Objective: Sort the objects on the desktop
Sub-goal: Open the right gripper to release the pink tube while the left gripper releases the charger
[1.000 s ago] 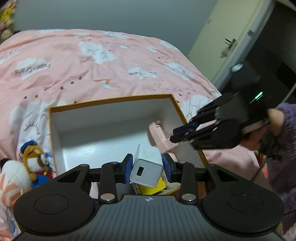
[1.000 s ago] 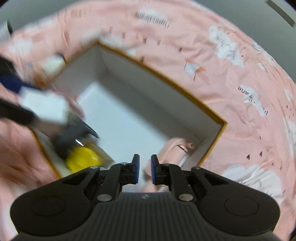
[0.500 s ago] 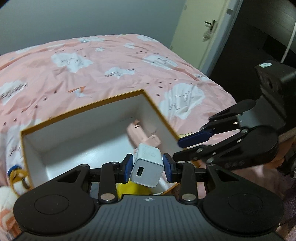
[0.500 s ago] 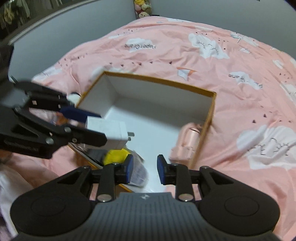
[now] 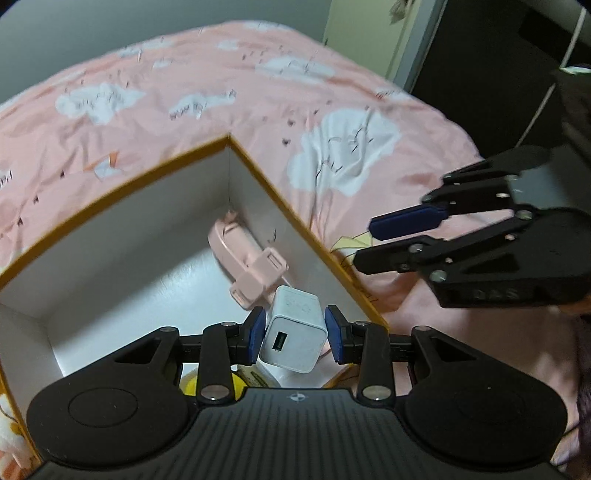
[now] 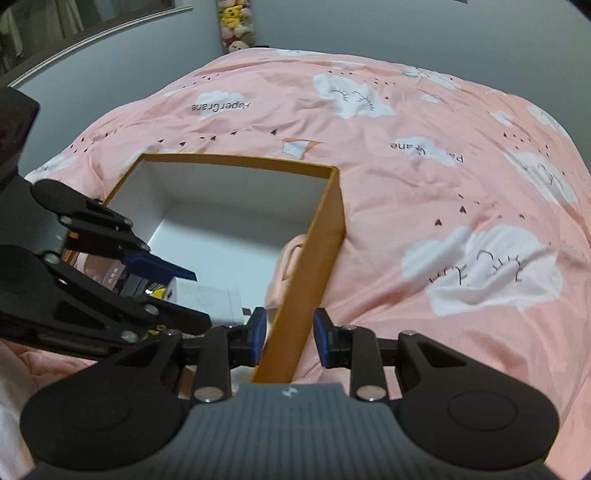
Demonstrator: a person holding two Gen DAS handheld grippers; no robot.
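My left gripper (image 5: 295,334) is shut on a white USB charger cube (image 5: 294,339) and holds it above the near right part of an orange-rimmed white box (image 5: 273,192). A pink gadget (image 5: 246,260) lies inside the box by its right wall. A yellow item (image 5: 190,384) shows under the left fingers. My right gripper (image 6: 289,336) is open and empty, with the box's orange side wall (image 6: 314,266) seen between its fingers. It also shows in the left wrist view (image 5: 402,236), right of the box. The charger (image 6: 207,299) shows in the right wrist view.
The box rests on a pink bedspread (image 6: 424,177) with white clouds. A plush toy (image 5: 7,428) lies at the box's left. A door (image 5: 354,33) and a dark opening stand at the far right. Plush toys (image 6: 236,22) sit against the far wall.
My left gripper has moved right over the box with the charger, toward the pink gadget. My right gripper has opened wider and drawn back out of the box to its right wall.
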